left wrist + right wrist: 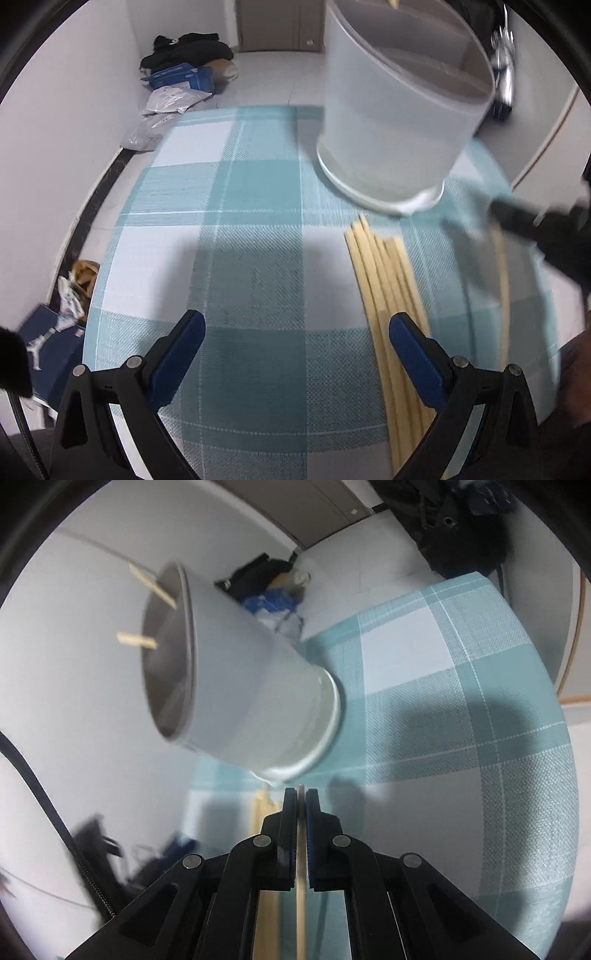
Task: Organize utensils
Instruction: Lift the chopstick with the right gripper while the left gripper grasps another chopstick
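A translucent white utensil holder (399, 110) stands on the blue checked tablecloth (240, 221); it also shows in the right wrist view (251, 686), with two chopstick ends (138, 640) sticking out of its mouth. Several pale wooden chopsticks (384, 288) lie on the cloth in front of it. My left gripper (297, 332) is open and empty above the cloth, its right finger over the chopsticks. My right gripper (301, 794) is shut on a single chopstick (301, 867), close to the holder's base; it shows blurred in the left wrist view (517, 218).
The table's edges drop to a white floor. Black bags and blue packets (184, 70) lie by the far wall, a blue box and shoes (66, 314) at the left. A shiny metal object (504, 62) is behind the holder.
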Action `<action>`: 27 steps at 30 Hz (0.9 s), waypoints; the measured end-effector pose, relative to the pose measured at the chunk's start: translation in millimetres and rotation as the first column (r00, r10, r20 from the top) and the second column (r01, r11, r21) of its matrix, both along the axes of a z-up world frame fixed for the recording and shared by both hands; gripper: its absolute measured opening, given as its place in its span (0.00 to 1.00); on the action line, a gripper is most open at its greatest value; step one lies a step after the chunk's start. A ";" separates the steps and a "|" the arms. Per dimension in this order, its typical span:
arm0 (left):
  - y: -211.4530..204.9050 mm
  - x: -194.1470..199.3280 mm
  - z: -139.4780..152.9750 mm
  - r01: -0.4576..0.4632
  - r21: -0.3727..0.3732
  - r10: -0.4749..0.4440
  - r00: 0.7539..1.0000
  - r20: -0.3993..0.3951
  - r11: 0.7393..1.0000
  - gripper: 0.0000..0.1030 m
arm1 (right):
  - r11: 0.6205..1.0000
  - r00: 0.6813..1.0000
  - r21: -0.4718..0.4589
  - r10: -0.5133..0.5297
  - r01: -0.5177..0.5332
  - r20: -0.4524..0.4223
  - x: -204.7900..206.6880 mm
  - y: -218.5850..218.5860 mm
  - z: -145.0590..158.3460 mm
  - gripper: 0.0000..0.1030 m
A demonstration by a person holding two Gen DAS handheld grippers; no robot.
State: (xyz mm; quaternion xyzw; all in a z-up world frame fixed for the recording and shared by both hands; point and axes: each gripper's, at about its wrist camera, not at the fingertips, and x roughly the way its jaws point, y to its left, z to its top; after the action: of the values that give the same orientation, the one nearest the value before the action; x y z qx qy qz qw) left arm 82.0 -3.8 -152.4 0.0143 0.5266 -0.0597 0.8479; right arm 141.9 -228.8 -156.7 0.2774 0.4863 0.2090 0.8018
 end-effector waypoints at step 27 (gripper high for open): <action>23.2 21.5 0.5 -0.114 0.008 0.114 0.990 -0.085 0.993 0.95 | 1.000 0.996 -0.012 -0.006 0.007 0.094 -22.1 -11.7 23.0 0.03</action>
State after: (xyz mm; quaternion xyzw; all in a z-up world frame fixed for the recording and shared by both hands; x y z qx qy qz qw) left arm 103.5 19.4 -151.9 -0.0172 0.5624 -0.0109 0.8266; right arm 119.8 -240.4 -133.7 0.2638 0.4486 0.2163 0.8260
